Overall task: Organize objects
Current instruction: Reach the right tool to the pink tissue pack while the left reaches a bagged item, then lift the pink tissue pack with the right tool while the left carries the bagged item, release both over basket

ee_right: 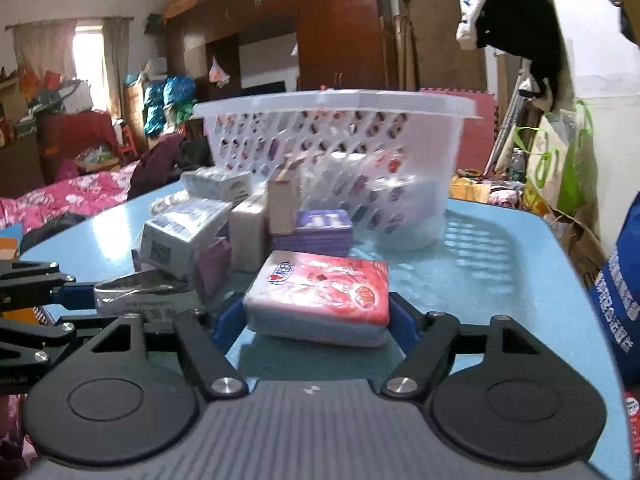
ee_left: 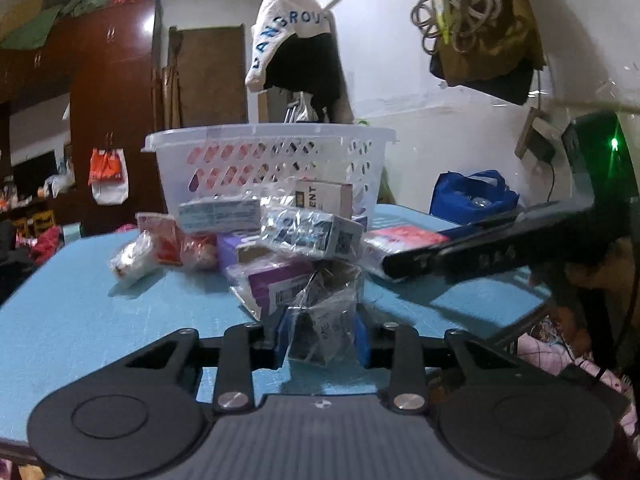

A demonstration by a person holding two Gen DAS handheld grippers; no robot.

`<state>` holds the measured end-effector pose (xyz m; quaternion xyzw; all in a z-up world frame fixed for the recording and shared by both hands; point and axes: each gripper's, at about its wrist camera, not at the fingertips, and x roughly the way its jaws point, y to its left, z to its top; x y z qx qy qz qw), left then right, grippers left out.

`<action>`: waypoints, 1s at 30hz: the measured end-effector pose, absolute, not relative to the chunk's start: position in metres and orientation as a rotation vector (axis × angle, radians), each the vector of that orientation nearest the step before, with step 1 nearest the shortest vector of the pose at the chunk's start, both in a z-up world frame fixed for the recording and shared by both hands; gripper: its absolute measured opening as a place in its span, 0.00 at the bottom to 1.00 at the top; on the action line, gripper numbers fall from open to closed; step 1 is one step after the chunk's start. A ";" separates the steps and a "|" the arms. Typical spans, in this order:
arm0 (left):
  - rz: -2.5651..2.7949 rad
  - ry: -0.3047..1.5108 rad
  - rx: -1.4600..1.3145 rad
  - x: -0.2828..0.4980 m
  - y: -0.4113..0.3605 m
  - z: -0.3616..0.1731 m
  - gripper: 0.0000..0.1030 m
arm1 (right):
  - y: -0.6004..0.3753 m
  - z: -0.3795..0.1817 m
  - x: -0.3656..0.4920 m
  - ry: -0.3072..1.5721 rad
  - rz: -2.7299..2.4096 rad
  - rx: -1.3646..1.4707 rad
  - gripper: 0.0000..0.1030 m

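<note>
Your left gripper (ee_left: 322, 338) is clamped on a small dark packet in crinkled clear plastic wrap (ee_left: 323, 320), its blue pads pressed against both sides. The packet sits upright between the fingers, just above the light blue tabletop (ee_left: 72, 312); whether its bottom edge touches the table cannot be told.

Your right gripper (ee_right: 316, 316) has its blue fingers set wide around a flat red and white soft pack of tissues (ee_right: 320, 298) lying on the table. The fingers (ee_right: 402, 322) stand at the pack's two short ends, close against them, but the view does not show whether they are pressing yet. The pack lies flat, so a side-on squeeze looks like the natural way to take it.

Just behind both held things is a heap of wrapped goods: a purple box in clear film (ee_left: 276, 282), a white and dark box in shiny wrap (ee_left: 310, 232), a tall beige carton (ee_right: 283, 200), and a small white pouch (ee_left: 132, 258) off to the left side. They crowd against the front wall of a white perforated plastic basket (ee_left: 268, 160), which stands upright at the far side of the table with its mouth open. That basket is probably where these things belong, so holding each item low and facing it keeps the lift short.

A blue fabric bag (ee_left: 472, 196) sits beyond the table's right edge.
</note>
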<state>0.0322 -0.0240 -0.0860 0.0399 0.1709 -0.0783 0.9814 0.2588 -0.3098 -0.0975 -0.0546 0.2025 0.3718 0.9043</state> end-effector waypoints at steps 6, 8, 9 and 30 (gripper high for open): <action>-0.211 0.300 0.051 0.014 -0.016 -0.073 0.35 | -0.332 -0.088 0.262 0.388 0.726 -0.073 0.74; -0.217 0.265 0.037 0.008 -0.009 -0.063 0.35 | -0.337 -0.085 0.263 0.380 0.716 -0.064 0.74; -0.210 0.245 0.035 0.006 -0.005 -0.059 0.35 | -0.339 -0.083 0.263 0.376 0.710 -0.058 0.74; -0.082 0.127 -0.104 0.055 0.049 0.008 0.35 | -0.339 -0.032 0.285 0.292 0.723 -0.049 0.74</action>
